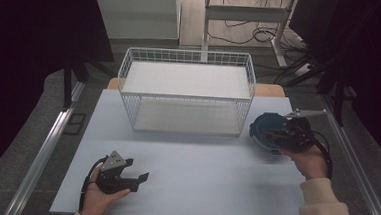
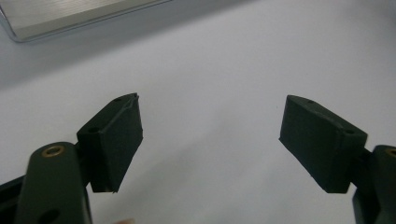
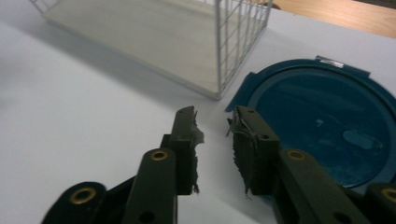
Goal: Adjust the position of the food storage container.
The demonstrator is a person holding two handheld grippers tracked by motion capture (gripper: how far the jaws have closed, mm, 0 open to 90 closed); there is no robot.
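Observation:
A round dark-blue lid (image 1: 260,126) (image 3: 322,121) lies at the right of the white table, just beside the front right corner of the wire basket (image 1: 185,96) (image 3: 238,42). My right gripper (image 1: 273,137) (image 3: 215,116) hovers at the lid's near edge. Its jaws stand a narrow gap apart with only bare table showing between them, and the right jaw overlaps the lid's rim. My left gripper (image 1: 138,168) (image 2: 210,135) rests low at the front left, open wide over bare table with nothing between its pads.
The white wire basket has a pale board floor and stands at the middle back of the table (image 1: 200,168). Metal rails (image 1: 43,153) run along both sides of the table. A desk frame and cables (image 1: 263,34) are on the floor beyond.

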